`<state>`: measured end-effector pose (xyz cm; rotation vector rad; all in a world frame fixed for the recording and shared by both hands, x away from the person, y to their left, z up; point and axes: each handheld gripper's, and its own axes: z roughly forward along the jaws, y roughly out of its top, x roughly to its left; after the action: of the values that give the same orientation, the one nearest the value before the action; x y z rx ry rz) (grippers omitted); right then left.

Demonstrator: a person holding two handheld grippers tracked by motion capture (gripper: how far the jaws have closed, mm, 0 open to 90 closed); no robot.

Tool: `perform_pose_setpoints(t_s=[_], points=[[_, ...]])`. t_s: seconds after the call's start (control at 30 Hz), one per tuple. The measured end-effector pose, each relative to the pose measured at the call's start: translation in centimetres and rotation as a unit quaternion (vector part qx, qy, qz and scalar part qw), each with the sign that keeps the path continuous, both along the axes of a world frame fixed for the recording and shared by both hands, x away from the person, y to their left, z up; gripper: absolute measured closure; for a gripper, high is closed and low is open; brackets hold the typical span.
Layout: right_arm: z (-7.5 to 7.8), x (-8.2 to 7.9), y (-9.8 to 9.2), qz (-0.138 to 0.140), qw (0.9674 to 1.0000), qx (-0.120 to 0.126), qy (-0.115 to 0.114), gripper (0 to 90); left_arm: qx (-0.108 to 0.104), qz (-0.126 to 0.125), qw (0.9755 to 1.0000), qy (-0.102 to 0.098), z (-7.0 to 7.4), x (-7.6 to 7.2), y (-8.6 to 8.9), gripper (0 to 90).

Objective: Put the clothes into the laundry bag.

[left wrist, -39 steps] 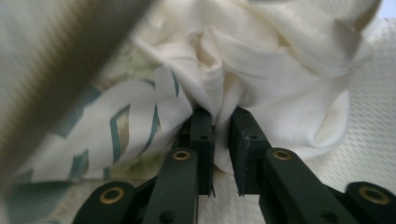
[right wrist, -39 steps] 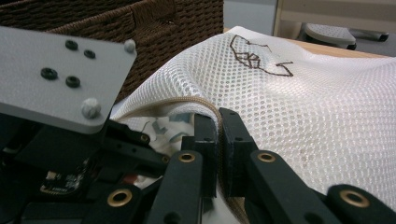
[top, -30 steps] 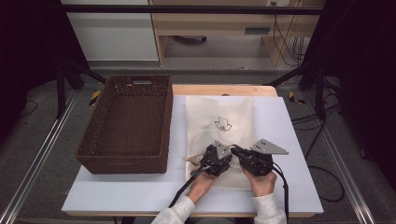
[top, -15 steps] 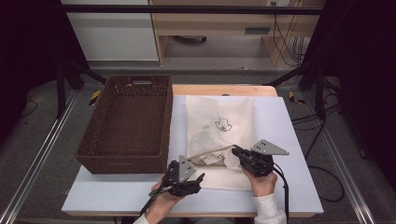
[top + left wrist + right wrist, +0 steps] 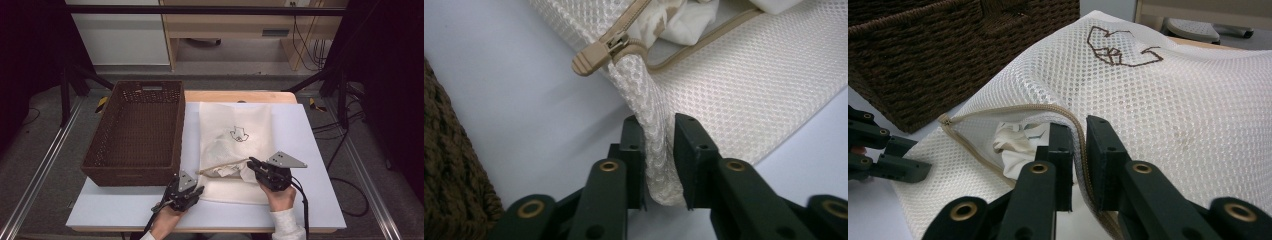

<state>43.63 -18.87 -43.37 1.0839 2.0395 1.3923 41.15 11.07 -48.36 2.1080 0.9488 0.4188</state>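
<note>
White tabletop, wicker basket (image 5: 137, 132) at left. Just beside it lies a mesh laundry bag (image 5: 235, 145), zipper (image 5: 599, 50) open. Left gripper (image 5: 659, 150) has just closed on the bag's corner; right gripper (image 5: 1078, 160) clenches the opening's upper edge. Best to keep both grips firm and lift the mouth apart gently.

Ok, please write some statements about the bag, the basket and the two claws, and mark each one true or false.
1. The mesh bag lies inside the basket. False: it lies on the table beside it.
2. The left claw pinches a corner of the bag. True.
3. The zipper is fully closed. False: it is open, and white cloth shows inside.
4. The right claw grips the bag's edge at the zipper. True.
</note>
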Motion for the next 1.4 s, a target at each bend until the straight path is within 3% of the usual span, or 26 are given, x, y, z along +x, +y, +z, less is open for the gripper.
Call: perform_pose_setpoints(t_s=[0.17, 0.2, 0.33, 0.4, 0.47, 0.53, 0.6, 0.73, 0.87, 1.03, 1.23, 1.4], points=[[0.4, -0.3, 0.2, -0.005, 0.9999, -0.009, 0.004, 64.2, 0.005, -0.002, 0.9999, -0.012, -0.3, -0.2, 0.0, 82.0], [0.7, -0.7, 0.2, -0.013, 0.9998, -0.016, -0.005, 57.4, 0.004, -0.003, 0.9999, -0.014, -0.3, -0.2, 0.0, 82.2], [1.6, -1.9, 0.4, -0.019, 0.9991, -0.023, -0.029, 48.1, 0.000, -0.004, 0.9999, -0.010, -0.4, -0.2, 0.1, 82.4], [2.1, -2.4, 0.3, -0.015, 0.9991, -0.014, -0.036, 48.1, 0.003, -0.004, 0.9999, -0.016, -0.4, -0.2, 0.0, 82.5], [2.7, -3.1, 0.4, -0.011, 0.9990, -0.008, -0.044, 51.1, 0.014, -0.004, 0.9996, -0.023, -0.4, -0.4, -0.2, 82.7], [3.1, -3.6, 0.6, 0.015, 0.9993, -0.001, -0.036, 66.7, 0.014, -0.004, 0.9996, -0.024, -0.4, -0.4, -0.2, 82.6], [2.7, -3.7, 1.1, 0.025, 0.9994, -0.004, -0.023, 73.6, 0.011, -0.004, 0.9997, -0.022, -0.4, -0.4, -0.1, 82.6], [0.2, -2.5, 2.5, 0.015, 0.9993, -0.033, 0.008, 81.4, 0.014, -0.003, 0.9995, -0.027, -0.4, -0.4, -0.2, 82.5], [-2.5, -0.2, 3.2, -0.008, 0.9976, -0.055, 0.041, 89.3, 0.014, -0.004, 0.9996, -0.024, -0.4, -0.4, -0.2, 82.5], [-3.7, 1.7, 4.4, -0.018, 0.9970, -0.058, 0.048, 90.0, 0.014, -0.004, 0.9996, -0.024, -0.4, -0.4, -0.2, 82.8], [-4.4, 3.3, 5.6, -0.030, 0.9955, -0.071, 0.056, 90.0, -0.005, -0.005, 0.9998, -0.016, -0.3, -0.3, 0.2, 84.3], [-4.8, 5.0, 6.2, -0.059, 0.9941, -0.076, 0.050, 90.0, 0.005, -0.010, 0.9998, -0.017, -0.2, -0.4, 0.2, 85.0]])
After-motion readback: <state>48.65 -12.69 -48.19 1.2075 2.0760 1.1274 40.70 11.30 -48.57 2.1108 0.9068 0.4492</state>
